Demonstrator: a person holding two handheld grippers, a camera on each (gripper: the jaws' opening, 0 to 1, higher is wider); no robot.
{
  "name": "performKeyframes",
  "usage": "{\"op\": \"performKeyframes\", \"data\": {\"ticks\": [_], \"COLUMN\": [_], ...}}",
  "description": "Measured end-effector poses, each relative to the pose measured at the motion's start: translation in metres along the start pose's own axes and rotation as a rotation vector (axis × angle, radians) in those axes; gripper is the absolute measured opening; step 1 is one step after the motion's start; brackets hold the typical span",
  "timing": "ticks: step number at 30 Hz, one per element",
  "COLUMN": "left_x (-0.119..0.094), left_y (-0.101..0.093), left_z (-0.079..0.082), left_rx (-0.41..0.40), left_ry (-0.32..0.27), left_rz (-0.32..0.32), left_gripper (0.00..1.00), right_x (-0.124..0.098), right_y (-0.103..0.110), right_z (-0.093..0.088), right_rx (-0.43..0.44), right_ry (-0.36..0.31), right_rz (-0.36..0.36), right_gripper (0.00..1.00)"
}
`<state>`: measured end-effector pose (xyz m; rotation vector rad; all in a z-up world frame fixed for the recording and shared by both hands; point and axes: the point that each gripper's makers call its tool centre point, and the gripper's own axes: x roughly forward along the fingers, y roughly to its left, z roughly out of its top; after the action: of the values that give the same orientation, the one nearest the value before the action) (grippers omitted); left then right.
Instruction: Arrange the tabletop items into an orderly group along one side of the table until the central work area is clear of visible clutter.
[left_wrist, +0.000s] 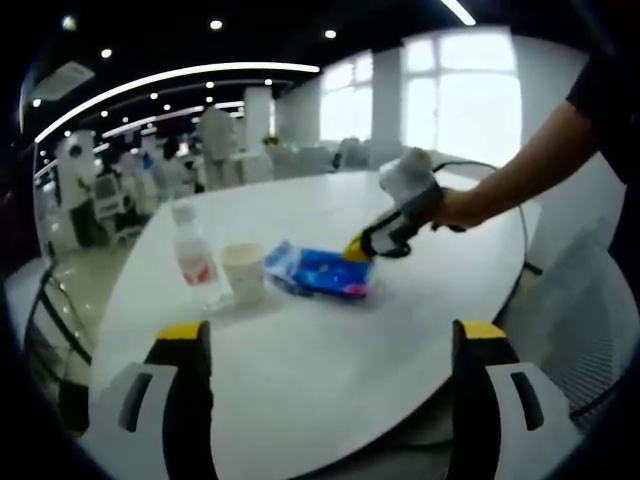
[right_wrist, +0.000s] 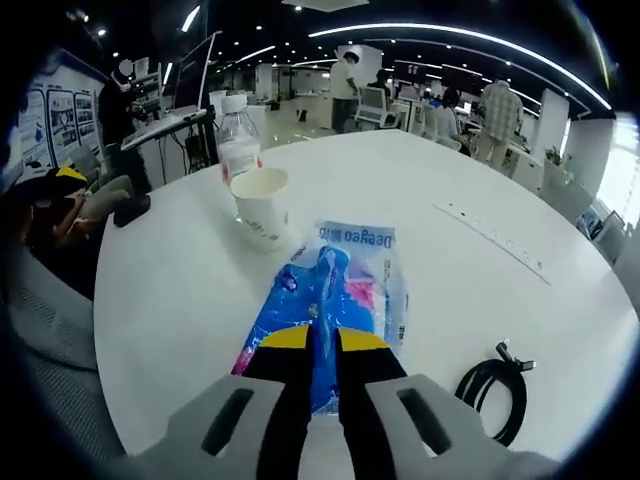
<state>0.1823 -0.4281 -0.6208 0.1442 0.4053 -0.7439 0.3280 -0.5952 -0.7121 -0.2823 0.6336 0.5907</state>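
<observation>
White, smooth and round, the desk (left_wrist: 330, 370), set in a large open office with ceiling light strips, bright windows, pale chairs and several people standing far off. On it, counted: one clear plastic bottle (right_wrist: 238, 140) with a red label, one paper cup (right_wrist: 262, 207), one blue wipes packet (right_wrist: 335, 300), one coiled black cable (right_wrist: 495, 395), one dark small object (right_wrist: 131, 209) near the rim. Bottle, cup and packet grouped close together, cup just beside bottle, packet near cup. In the right gripper view, right hand-held gripper (right_wrist: 324, 340) with yellow-tipped jaws nearly pressed together, pinching the packet's near end at 6 o'clock; cup at 11 o'clock of the tips. In the left gripper view, left hand-held gripper (left_wrist: 330, 332) spread wide, nothing between its jaws, packet at 12 o'clock, well apart.
</observation>
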Motion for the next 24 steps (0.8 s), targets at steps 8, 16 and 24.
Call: {"op": "performKeyframes", "data": {"ticks": [8, 16, 24], "left_x": [-0.001, -0.001, 0.0], "left_y": [0.0, 0.002, 0.002], "left_z": [-0.001, -0.004, -0.005], "left_rx": [-0.003, -0.006, -0.008], "left_ry": [0.004, 0.012, 0.019], "left_rz": [0.0, -0.001, -0.003], "left_gripper": [0.96, 0.95, 0.94], "right_x": [0.004, 0.01, 0.014], "right_y": [0.001, 0.004, 0.005], "right_z": [-0.003, -0.008, -0.011], "right_rx": [-0.004, -0.004, 0.003], "right_ry": [0.013, 0.028, 0.036], "right_rz": [0.0, 0.004, 0.004], "right_gripper": [0.09, 0.09, 0.05]}}
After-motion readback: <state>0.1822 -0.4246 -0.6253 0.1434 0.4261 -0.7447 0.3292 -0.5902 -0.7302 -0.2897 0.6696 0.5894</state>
